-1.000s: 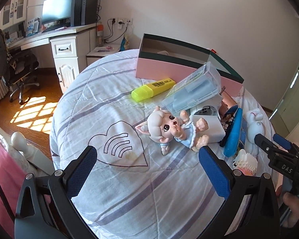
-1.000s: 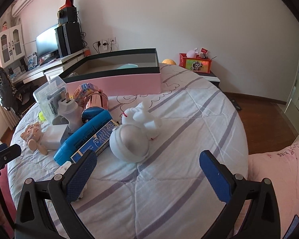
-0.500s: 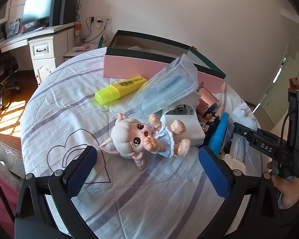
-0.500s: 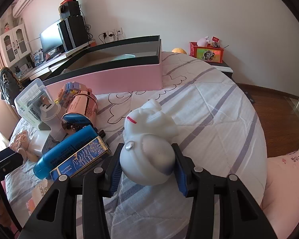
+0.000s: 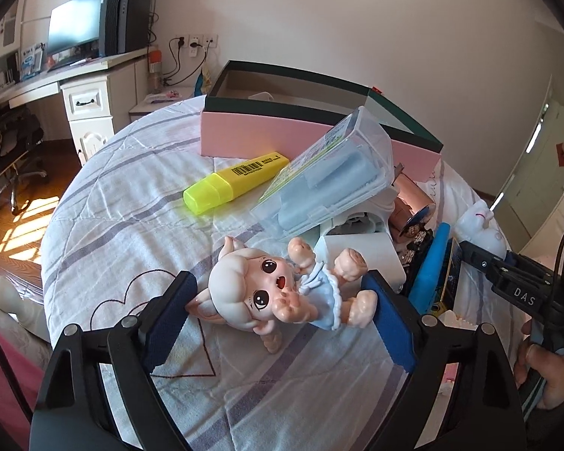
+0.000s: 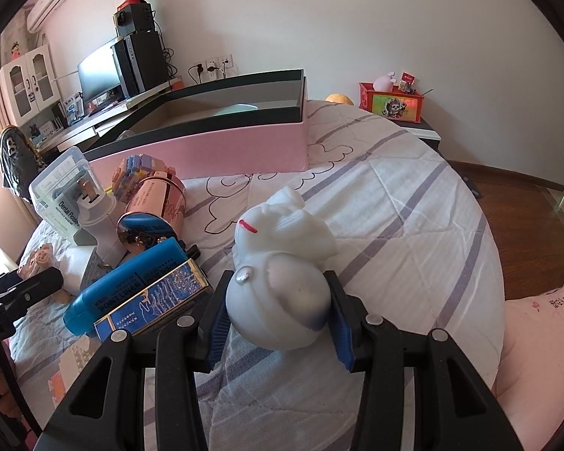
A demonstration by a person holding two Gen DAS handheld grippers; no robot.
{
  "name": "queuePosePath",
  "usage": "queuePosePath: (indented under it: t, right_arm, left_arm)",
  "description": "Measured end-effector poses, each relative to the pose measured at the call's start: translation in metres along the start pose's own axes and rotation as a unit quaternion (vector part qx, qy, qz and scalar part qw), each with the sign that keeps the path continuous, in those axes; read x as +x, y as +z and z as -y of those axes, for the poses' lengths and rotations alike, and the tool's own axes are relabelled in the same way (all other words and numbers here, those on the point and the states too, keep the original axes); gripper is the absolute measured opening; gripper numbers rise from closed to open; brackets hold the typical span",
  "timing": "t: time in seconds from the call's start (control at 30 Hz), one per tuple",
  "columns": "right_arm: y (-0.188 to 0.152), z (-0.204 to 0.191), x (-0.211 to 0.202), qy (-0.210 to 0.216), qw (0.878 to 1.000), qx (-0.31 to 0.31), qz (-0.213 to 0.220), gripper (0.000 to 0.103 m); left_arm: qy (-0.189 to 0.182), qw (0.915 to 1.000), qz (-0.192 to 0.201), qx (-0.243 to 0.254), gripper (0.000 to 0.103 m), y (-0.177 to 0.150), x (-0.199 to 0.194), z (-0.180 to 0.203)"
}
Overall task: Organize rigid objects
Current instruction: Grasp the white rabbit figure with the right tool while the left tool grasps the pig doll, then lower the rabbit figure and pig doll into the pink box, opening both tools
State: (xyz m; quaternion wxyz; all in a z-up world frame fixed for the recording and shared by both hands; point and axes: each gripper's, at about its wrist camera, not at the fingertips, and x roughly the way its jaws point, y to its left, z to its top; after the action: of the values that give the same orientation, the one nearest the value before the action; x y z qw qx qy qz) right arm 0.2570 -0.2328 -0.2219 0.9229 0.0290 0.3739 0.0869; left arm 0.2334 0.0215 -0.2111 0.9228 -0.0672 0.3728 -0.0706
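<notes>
Left tongs (image 5: 282, 312): jaws closing around the doll (image 5: 282, 293), one blue pad by its ear, the other by its foot; contact on either side is hard to call, so not yet a firm hold.
Doll, left wrist view: lying on its back on the bed (image 5: 131, 225), near the middle, at the front of the pile.
Risk, left wrist view: those pads meet an ear and a foot, narrow rounded bits. Squeeze there and the doll could twist or pop out forward into the white block (image 5: 357, 251) behind it.
Pink box (image 5: 282, 135): open at the far edge of the bed, the likely drop point, with the yellow highlighter (image 5: 233, 180) and clear case (image 5: 331, 184) in between.
Right tongs (image 6: 278, 315): clamped on the round base of the white figure (image 6: 282, 259).
White figure, right wrist view: at the near part of the bed, right of the clutter.
Risk, right wrist view: smooth, bulging shell, pads low on the curve. It could squirt upward or roll in the grip, and the blue marker (image 6: 128, 285) and printed box (image 6: 154, 300) touching the left jaw might be dragged along.
</notes>
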Motion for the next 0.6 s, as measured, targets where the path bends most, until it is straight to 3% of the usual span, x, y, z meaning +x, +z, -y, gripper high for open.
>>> queuePosePath:
  t: [0.37, 0.6]
  right_arm:
    - [0.017, -0.01, -0.029, 0.019, 0.999, -0.014, 0.032, 0.047]
    - [0.053, -0.021, -0.04, 0.035, 0.997, -0.037, 0.062, 0.047]
  left_arm:
    - [0.001, 0.9991, 0.041, 0.01, 0.09, 0.019, -0.034, -0.004]
    - [-0.003, 0.9967, 0.072, 0.036, 0.09, 0.068, -0.041, 0.005]
